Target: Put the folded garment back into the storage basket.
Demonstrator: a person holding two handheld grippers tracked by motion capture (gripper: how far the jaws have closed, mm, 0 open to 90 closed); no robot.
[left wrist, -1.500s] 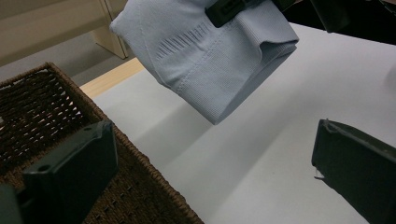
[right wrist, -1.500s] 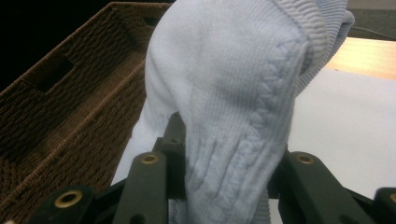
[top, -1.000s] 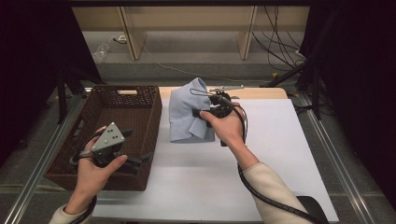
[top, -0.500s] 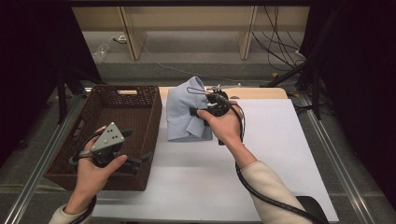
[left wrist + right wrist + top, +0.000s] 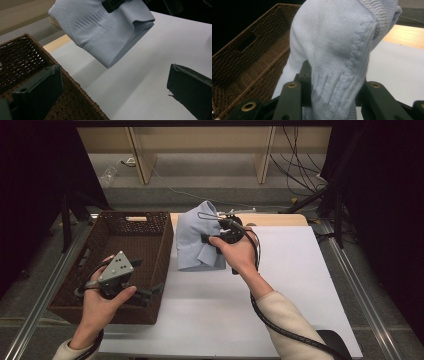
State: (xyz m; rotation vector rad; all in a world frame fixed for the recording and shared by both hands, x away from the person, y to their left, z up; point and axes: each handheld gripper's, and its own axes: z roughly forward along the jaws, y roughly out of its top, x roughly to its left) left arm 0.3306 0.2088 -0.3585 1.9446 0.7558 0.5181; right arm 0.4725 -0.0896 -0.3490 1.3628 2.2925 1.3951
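White counter point(image 5: 280, 285) carries a brown wicker basket point(image 5: 150, 240) at its left edge. Right tongs point(image 5: 212, 239) clamp a pale blue knit garment point(image 5: 192, 237), lifted beside the basket; left tongs point(image 5: 155, 290) gape wide over its rim.

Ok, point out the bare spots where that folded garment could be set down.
Free: the white table top to the right of the right gripper, out to its right edge, and the near strip in front of the light blue garment. The wicker basket floor looks bare too. Crowded: the left gripper over the basket's near right corner.
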